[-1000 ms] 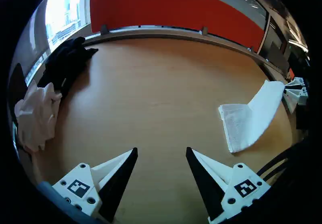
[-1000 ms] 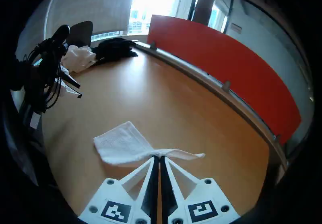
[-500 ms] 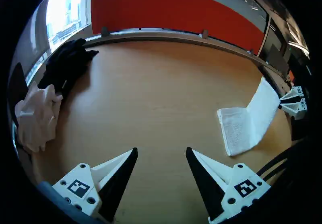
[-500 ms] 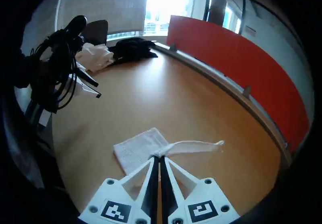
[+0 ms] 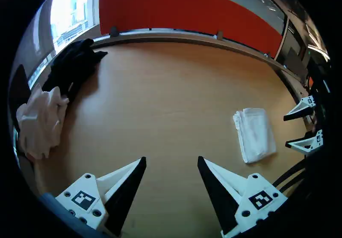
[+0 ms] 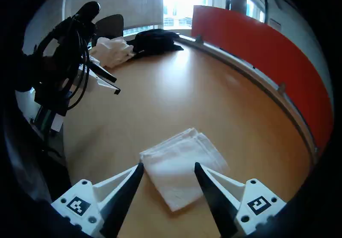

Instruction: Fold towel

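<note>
- Half a second ago held a raised flap of the towel [image 6: 181, 171] pinched in the right gripper [image 6: 169, 164]; now released it, with these fingers spread wide at either side of the cloth.
- Cannot tell whether the tips touch it.
- Laid the flap down onto the lower layer, leaving a flat, stacked rectangle near the right edge of the bench [image 5: 171, 92], as the left gripper view shows it.
- Shows the left gripper [image 5: 171, 157] with fingers wide, holding nothing, well apart from the towel.
- Seems to complete this fold; probably needs only a retreat, or one more fold.
- Left untouched the black bag [image 5: 72, 66] and the crumpled white cloth [image 5: 38, 122] at the far left corner.
</note>
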The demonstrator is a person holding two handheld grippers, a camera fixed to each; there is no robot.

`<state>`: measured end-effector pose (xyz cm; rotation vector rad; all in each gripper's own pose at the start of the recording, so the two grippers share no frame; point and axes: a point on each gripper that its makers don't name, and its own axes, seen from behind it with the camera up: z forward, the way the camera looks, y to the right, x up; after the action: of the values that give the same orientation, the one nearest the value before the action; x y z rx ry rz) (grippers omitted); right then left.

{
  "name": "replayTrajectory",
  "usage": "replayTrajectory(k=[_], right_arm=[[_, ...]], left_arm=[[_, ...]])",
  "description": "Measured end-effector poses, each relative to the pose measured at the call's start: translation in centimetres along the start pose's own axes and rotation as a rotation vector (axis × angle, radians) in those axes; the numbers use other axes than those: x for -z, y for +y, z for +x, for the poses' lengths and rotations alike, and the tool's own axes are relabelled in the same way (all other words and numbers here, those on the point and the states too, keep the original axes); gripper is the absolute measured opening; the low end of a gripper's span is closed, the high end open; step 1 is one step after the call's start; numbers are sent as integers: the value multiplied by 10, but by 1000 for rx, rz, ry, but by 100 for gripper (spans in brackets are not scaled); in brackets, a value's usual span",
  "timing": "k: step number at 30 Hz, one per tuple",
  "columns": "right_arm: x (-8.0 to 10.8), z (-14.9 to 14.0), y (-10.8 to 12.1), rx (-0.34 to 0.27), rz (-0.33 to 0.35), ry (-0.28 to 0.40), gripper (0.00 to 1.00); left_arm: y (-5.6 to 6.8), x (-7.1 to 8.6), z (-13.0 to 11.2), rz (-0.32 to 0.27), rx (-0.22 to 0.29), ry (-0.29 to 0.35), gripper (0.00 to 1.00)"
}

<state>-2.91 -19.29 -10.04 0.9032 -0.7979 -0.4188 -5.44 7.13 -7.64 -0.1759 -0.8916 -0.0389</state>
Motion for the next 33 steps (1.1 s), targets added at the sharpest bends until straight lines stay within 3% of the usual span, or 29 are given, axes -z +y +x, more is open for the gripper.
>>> replayTrajectory(k=[6, 15, 33], right_arm=[[1, -5, 3, -38, 1, 2, 93], [5, -19, 13, -38, -23, -20, 93], [-3, -88, 19, -76, -52, -128, 92]], left_arm=[[-2, 0, -2, 2, 4, -1, 89], [-3, 0, 2, 2, -2, 2, 89], [0, -1, -1, -1, 0, 0, 89]])
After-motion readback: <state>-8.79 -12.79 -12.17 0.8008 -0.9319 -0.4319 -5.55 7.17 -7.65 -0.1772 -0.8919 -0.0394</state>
